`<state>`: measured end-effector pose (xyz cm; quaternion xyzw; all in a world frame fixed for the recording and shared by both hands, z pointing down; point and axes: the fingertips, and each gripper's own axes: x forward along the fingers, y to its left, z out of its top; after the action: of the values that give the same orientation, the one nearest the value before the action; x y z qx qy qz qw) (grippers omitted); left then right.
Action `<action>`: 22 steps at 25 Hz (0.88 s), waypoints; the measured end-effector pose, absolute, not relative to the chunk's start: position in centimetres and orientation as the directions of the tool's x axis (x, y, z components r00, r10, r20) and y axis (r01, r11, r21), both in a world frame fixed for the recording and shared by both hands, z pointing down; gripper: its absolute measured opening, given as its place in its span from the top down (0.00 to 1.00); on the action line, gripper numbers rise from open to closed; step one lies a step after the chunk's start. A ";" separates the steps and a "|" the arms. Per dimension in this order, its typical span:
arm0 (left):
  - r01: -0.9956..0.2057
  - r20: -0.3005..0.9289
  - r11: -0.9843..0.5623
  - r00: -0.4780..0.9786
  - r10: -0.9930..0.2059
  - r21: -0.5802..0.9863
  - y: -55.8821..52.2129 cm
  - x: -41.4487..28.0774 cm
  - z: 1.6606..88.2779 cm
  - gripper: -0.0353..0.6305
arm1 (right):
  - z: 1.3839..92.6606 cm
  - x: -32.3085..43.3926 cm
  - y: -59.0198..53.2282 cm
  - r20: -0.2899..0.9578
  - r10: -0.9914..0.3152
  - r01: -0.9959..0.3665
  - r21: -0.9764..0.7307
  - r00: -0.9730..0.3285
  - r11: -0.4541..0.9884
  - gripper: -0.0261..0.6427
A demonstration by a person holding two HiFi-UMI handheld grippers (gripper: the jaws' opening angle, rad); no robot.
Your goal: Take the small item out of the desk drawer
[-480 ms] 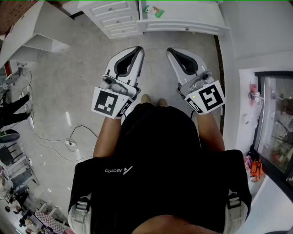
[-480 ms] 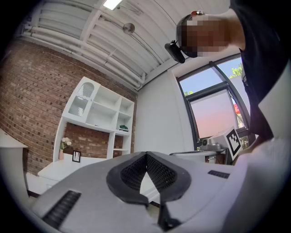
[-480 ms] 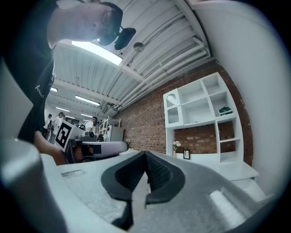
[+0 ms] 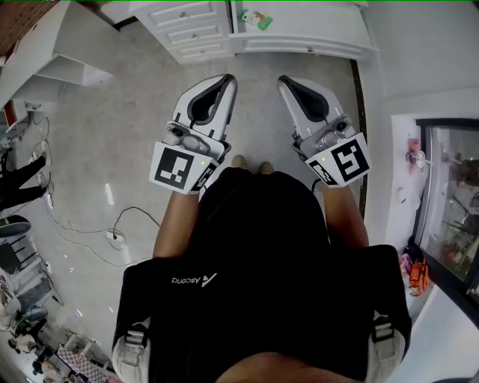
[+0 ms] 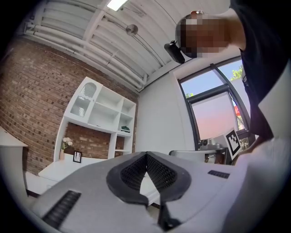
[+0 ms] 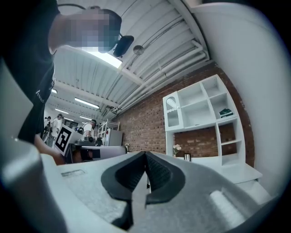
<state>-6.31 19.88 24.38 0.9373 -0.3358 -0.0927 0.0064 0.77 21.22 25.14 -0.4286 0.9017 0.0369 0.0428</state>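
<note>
person in black top (image 4: 262,247), both grippers held out front, approx level. l gripper (image 4: 227,80) jaws closed tip to tip, nothing btwn. r gripper (image 4: 284,80) same, closed + empty. grey floor (image 4: 135,135) below. white desk (image 4: 299,39) farther ahead, drawers (image 4: 183,30) all closed, item inside can't be seen. small green thing (image 4: 255,19) on desk top.

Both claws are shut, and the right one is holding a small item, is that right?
No. The left claw and right claw are both shut, but the right one holds nothing: the right gripper view shows its jaws together and empty.
</note>
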 end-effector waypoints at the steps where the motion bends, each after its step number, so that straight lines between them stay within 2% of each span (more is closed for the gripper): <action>1: -0.628 -0.172 -0.775 0.757 -0.630 0.075 19.5 -6.6 24.3 0.95 | 25.1 0.6 20.9 -0.111 -0.773 -0.779 0.032 -0.625 0.626 0.96; 14: -0.603 -0.209 -0.795 0.771 -0.602 0.068 14.1 -11.0 24.1 0.95 | 24.7 -2.0 15.8 -0.101 -0.808 -0.815 0.075 -0.580 0.575 0.96; 22: -0.596 -0.202 -0.800 0.776 -0.597 0.075 10.9 -11.2 24.8 0.95 | 25.3 -2.3 12.7 -0.080 -0.813 -0.817 0.093 -0.576 0.570 0.96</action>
<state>-11.21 10.90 24.78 0.9424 -0.3164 -0.1083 0.0036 -2.32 12.68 25.34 -0.4600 0.8858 0.0598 0.0138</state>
